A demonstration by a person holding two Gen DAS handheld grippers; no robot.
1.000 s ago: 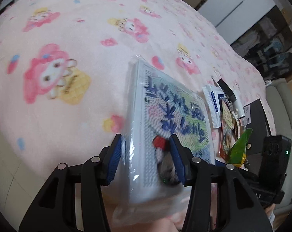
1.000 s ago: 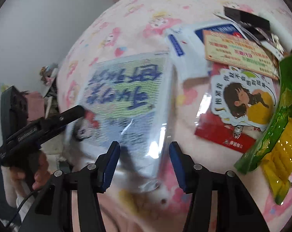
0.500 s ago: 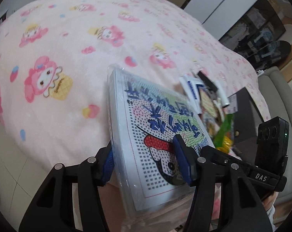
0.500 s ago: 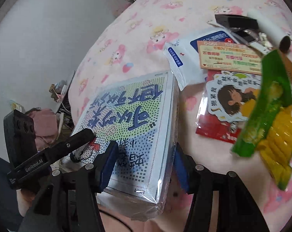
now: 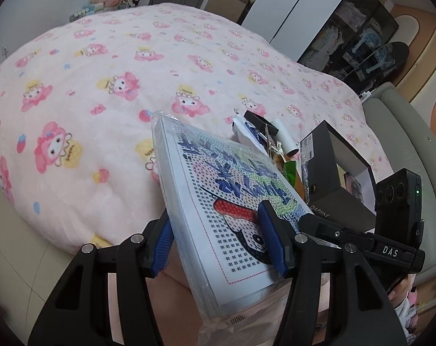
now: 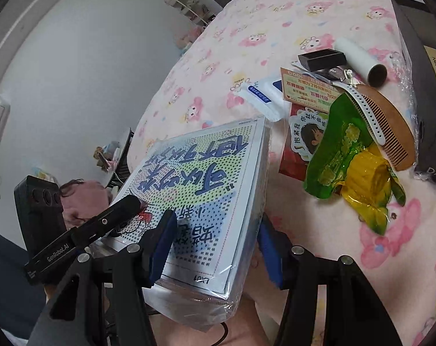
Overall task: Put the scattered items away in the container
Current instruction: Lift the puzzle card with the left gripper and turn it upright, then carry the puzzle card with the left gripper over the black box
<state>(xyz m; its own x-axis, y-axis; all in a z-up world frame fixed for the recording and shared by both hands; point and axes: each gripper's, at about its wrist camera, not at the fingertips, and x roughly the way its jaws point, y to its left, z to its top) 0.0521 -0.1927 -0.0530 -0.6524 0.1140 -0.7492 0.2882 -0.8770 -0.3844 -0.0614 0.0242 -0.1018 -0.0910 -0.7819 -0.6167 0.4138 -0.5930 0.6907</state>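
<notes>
Left wrist view: left gripper (image 5: 218, 240) and right gripper (image 6: 215, 243) both clamp a plastic-wrapped flat pack (image 5: 218, 201), its dotted face printed with blue characters.

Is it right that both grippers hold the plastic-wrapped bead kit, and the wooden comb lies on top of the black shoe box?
Not quite. In the right wrist view the wooden comb lies on the green and yellow snack bag, beside the black shoe box, not on it. Both grippers do hold the plastic-wrapped bead kit.
</notes>
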